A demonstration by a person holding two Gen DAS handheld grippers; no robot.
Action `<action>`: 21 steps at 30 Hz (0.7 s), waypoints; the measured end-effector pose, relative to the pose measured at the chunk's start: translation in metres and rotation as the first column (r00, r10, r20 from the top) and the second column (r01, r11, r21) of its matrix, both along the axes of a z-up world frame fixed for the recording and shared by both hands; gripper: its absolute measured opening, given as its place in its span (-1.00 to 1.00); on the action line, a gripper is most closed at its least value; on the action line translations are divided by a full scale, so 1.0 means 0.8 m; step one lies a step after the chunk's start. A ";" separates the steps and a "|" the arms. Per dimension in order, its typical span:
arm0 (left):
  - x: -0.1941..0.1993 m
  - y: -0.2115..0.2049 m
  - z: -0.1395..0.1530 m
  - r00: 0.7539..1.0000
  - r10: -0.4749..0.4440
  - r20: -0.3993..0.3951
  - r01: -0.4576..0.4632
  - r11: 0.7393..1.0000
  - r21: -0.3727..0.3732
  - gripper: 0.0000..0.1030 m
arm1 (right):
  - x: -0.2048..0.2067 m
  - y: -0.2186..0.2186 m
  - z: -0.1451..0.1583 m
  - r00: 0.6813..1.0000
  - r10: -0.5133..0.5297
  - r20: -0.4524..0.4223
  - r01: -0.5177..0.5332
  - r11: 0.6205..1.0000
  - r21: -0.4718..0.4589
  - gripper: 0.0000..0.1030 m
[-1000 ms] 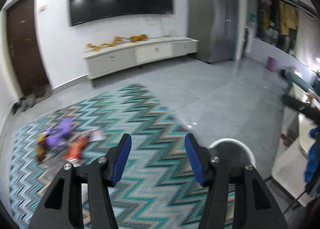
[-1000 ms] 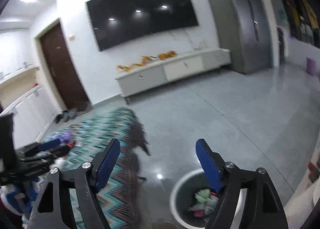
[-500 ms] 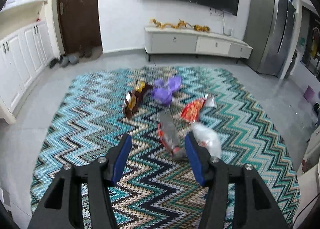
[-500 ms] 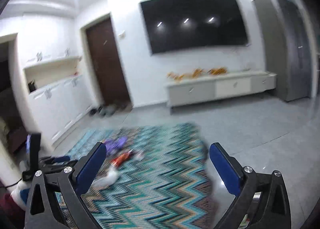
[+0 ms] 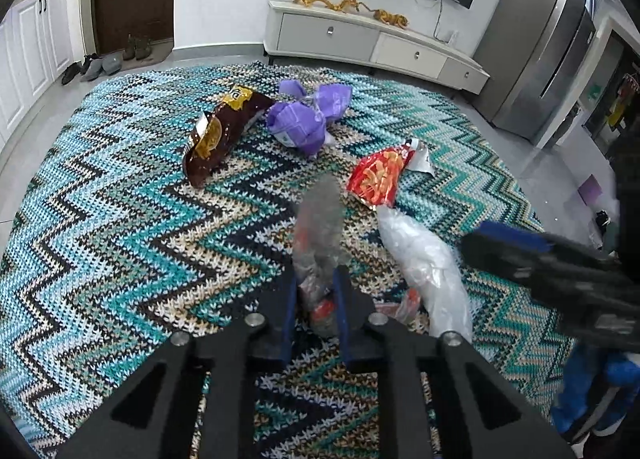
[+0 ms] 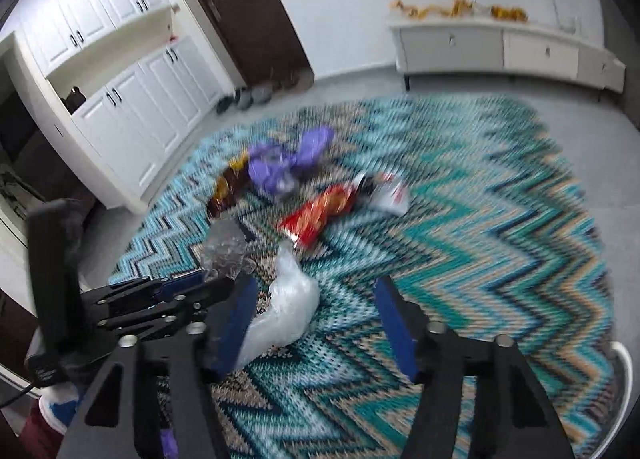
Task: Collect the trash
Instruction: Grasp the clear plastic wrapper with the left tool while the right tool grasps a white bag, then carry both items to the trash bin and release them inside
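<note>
Your left hand-held gripper [image 5: 315, 299]: fingers pinching crumpled clear wrapper [image 5: 320, 227] on zigzag rug [image 5: 120, 219]. Your right hand-held gripper [image 6: 314, 315]: fingers spread, clear plastic bag [image 6: 288, 299] lying between them, nearer its left finger. Just ahead: red snack packet [image 5: 378, 175]. Farther: brown chip bag [image 5: 224, 131] and purple bag [image 5: 304, 119], touching. Beyond rug: white cabinet [image 5: 360, 41].

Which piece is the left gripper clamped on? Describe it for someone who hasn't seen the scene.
On the zigzag teal rug, nearest of the litter: the crinkled clear wrapper with red-orange bits inside, pinched in the left gripper. The white plastic bag beside it is milky; this one is see-through grey.
</note>
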State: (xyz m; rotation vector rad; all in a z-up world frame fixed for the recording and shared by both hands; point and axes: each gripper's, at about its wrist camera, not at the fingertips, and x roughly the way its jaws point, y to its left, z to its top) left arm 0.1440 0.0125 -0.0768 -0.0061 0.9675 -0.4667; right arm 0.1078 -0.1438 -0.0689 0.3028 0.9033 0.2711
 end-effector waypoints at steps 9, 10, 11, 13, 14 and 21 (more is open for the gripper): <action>-0.019 0.021 0.023 0.995 0.051 0.086 -0.052 0.999 0.013 -0.83 | -0.007 0.015 -0.002 0.996 0.090 0.007 -0.090 0.994 0.053 -0.53; -0.021 0.022 0.027 0.994 0.061 0.095 -0.062 0.998 0.014 -0.83 | -0.013 0.012 0.003 0.996 0.090 0.023 -0.091 0.994 0.058 -0.54; -0.024 0.023 0.032 0.992 0.070 0.105 -0.071 0.997 0.015 -0.83 | -0.022 0.008 0.010 0.995 0.088 0.043 -0.091 0.994 0.064 -0.54; -0.031 0.022 0.043 0.989 0.075 0.127 -0.077 0.997 0.015 -0.83 | -0.043 -0.004 0.025 0.994 0.075 0.085 -0.081 0.994 0.072 -0.54; -0.036 0.020 0.050 0.988 0.069 0.140 -0.072 0.997 0.014 -0.83 | -0.055 -0.013 0.031 0.993 0.062 0.105 -0.070 0.995 0.074 -0.54; -0.070 -0.024 0.079 0.974 0.039 0.225 -0.055 0.997 0.061 -0.83 | -0.135 -0.100 0.074 0.977 -0.064 0.203 0.047 0.995 0.091 -0.54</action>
